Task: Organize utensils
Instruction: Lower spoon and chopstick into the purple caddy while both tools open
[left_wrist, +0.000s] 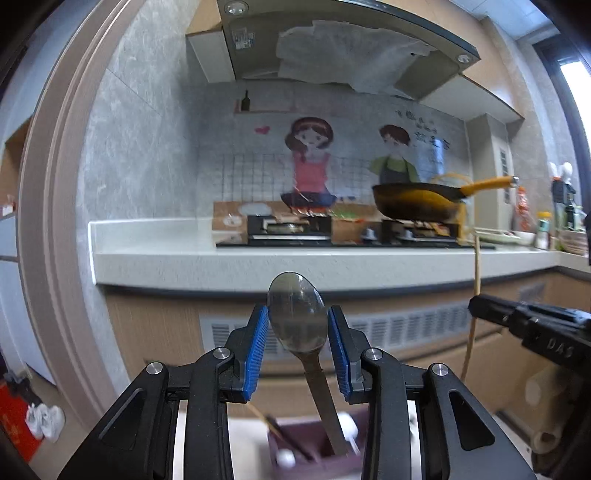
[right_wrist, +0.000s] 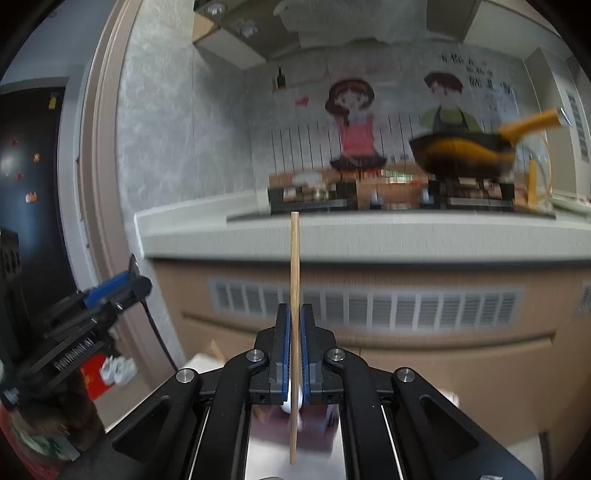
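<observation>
A metal spoon (left_wrist: 297, 320) stands upright with its handle down in a purple-brown utensil holder (left_wrist: 314, 448). My left gripper (left_wrist: 297, 317) is open, its blue pads on either side of the spoon bowl without touching it. My right gripper (right_wrist: 294, 314) is shut on a wooden chopstick (right_wrist: 294, 280), held upright above the holder (right_wrist: 314, 421). That chopstick (left_wrist: 476, 280) and the right gripper (left_wrist: 524, 325) show at the right of the left wrist view. The left gripper (right_wrist: 110, 288) shows at the left of the right wrist view. White-tipped utensils sit in the holder.
A white kitchen counter (left_wrist: 258, 258) with a gas hob (left_wrist: 291, 230) and a dark pan with an orange handle (left_wrist: 424, 201) lies ahead. Cabinets with a vent grille (right_wrist: 369, 304) are below it. A door frame (left_wrist: 55, 221) stands at left, white shoes (left_wrist: 44, 422) on the floor.
</observation>
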